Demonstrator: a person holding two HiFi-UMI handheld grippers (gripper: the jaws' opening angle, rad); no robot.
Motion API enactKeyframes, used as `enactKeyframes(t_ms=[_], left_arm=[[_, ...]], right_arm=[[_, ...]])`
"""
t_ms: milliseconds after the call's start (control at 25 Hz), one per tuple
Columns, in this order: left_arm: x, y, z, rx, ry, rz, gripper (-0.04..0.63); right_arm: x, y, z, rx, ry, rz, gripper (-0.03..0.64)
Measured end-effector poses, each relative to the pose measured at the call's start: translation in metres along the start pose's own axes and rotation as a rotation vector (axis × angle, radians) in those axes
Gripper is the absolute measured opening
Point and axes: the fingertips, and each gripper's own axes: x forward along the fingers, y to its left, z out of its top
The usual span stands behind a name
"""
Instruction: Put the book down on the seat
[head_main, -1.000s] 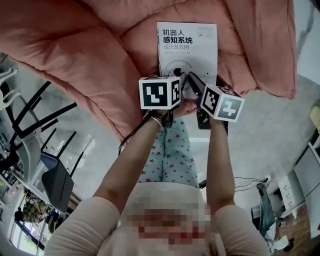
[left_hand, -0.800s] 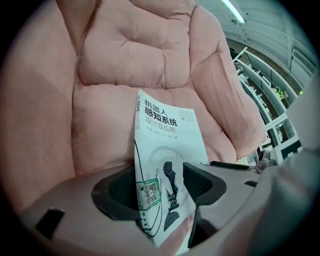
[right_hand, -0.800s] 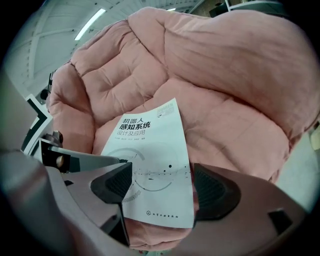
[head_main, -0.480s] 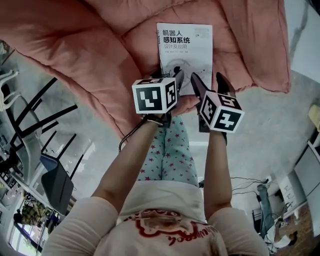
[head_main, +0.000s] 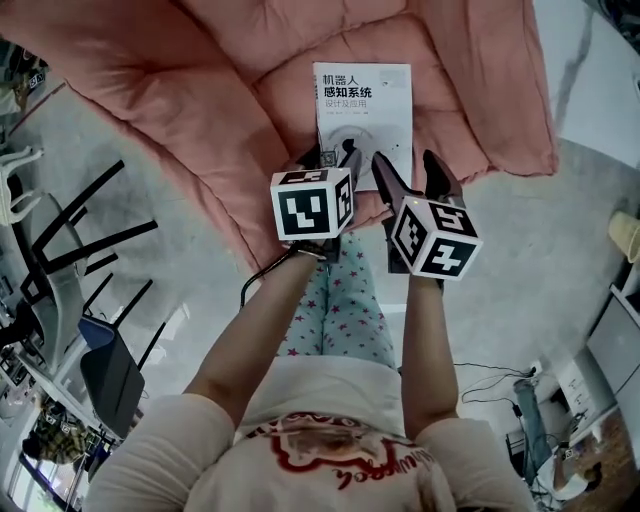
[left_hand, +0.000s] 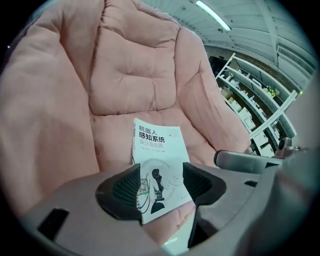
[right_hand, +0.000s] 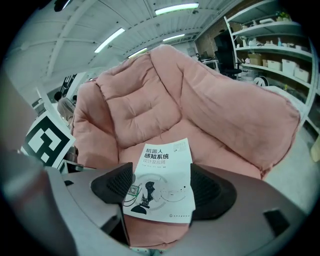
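The right gripper (head_main: 405, 160) is drawing back off the book (head_main: 362, 105), jaws spread wide and empty; the left gripper (head_main: 333, 160) is likewise standing apart. The book is lying flat on the pink seat (head_main: 200, 90), just beyond both grippers, its long axis running near to far.

The seat (head_main: 200, 110) is salmon pink all over, quilted with stitched seams. On my screen the book (head_main: 363, 115) has a white cover with black characters, thin grey circles, a black figure and a small green square (too small for me to read). The left tool (left_hand: 161, 185) and the right tool (right_hand: 162, 187) are both grey with black ribbed pads (left_hand: 122, 192). The left cube (head_main: 313, 203) and the right cube (head_main: 435, 238) carry black square markers on white. The person's trousers (head_main: 340, 310) are pale blue with red stars. The floor (head_main: 520, 260) is mottled grey.
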Motion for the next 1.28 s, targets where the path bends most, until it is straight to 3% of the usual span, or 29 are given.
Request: enactKeyframes(t_ms=[160, 240, 280, 320, 360, 480, 720, 1000, 1280], left_arm=[[-0.033, -0.019, 0.013, 0.072, -0.023, -0.065, 0.268], [-0.055, -0.032, 0.024, 0.116, -0.064, -0.104, 0.253], [-0.067, -0.037, 0.030, 0.134, -0.089, -0.118, 0.247], [-0.078, -0.043, 0.036, 0.152, -0.116, -0.129, 0.237], [-0.089, -0.047, 0.043, 0.168, -0.145, -0.137, 0.213], [-0.119, -0.057, 0.066, 0.196, -0.228, -0.147, 0.058], [-0.169, -0.070, 0.091, 0.243, -0.319, -0.101, 0.026], [-0.223, -0.105, 0.108, 0.309, -0.381, -0.159, 0.003], [-0.283, -0.128, 0.117, 0.317, -0.484, -0.171, 0.003]], right_arm=[[-0.028, 0.022, 0.024, -0.023, -0.055, 0.041, 0.356], [-0.043, 0.031, 0.037, -0.033, -0.084, 0.041, 0.315], [-0.051, 0.033, 0.044, -0.044, -0.102, 0.016, 0.238], [-0.058, 0.033, 0.051, -0.058, -0.123, -0.016, 0.087], [-0.065, 0.035, 0.058, -0.070, -0.144, -0.039, 0.015], [-0.081, 0.048, 0.079, -0.094, -0.193, -0.031, 0.015], [-0.119, 0.082, 0.109, -0.126, -0.245, 0.028, 0.008], [-0.164, 0.134, 0.156, -0.178, -0.330, 0.145, 0.002], [-0.213, 0.163, 0.168, -0.245, -0.384, 0.221, 0.000]])
